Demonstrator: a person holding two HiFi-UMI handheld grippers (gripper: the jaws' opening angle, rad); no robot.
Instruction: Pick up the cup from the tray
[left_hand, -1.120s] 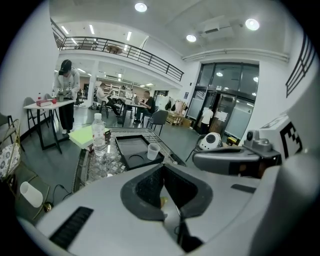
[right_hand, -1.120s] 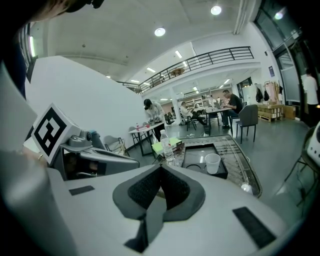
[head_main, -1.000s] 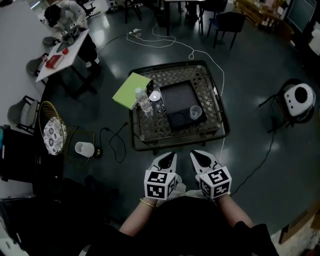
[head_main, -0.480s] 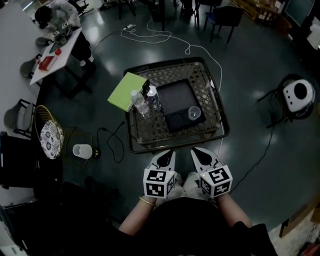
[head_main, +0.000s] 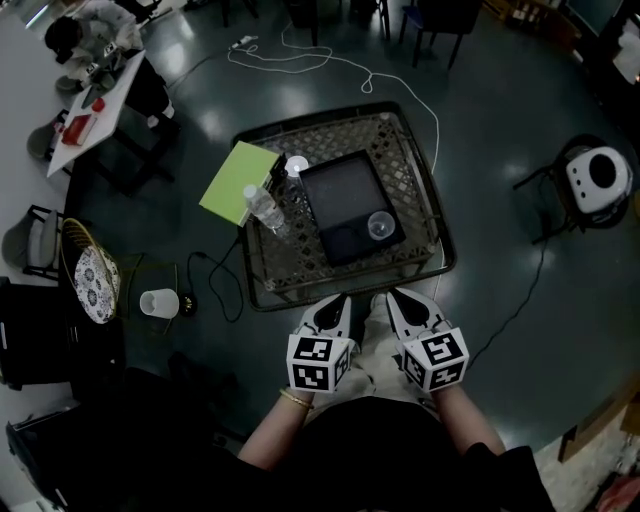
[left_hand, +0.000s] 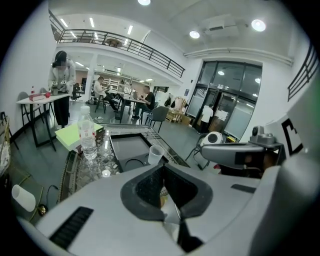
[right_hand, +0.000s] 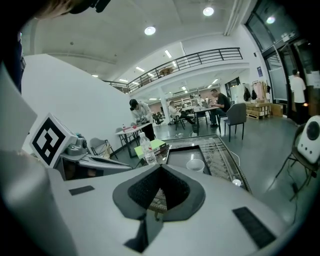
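A clear plastic cup (head_main: 380, 226) stands upright on the dark tray (head_main: 340, 195), near the tray's front right corner. The same cup (left_hand: 155, 154) shows in the left gripper view, and the cup (right_hand: 195, 164) again in the right gripper view. My left gripper (head_main: 335, 305) and right gripper (head_main: 402, 302) hover side by side just short of the table's near edge, both well short of the cup. Both grippers are shut with nothing between the jaws.
The tray lies on a glass-topped wicker table (head_main: 410, 170). A water bottle (head_main: 260, 206), a green book (head_main: 235, 178) and a small cap (head_main: 297, 165) sit left of the tray. A white cup (head_main: 160, 302) and cables lie on the floor at left; a chair (head_main: 590, 185) at right.
The table and tray have come nearer to me and to both grippers. Both grippers have stayed shut and side by side.
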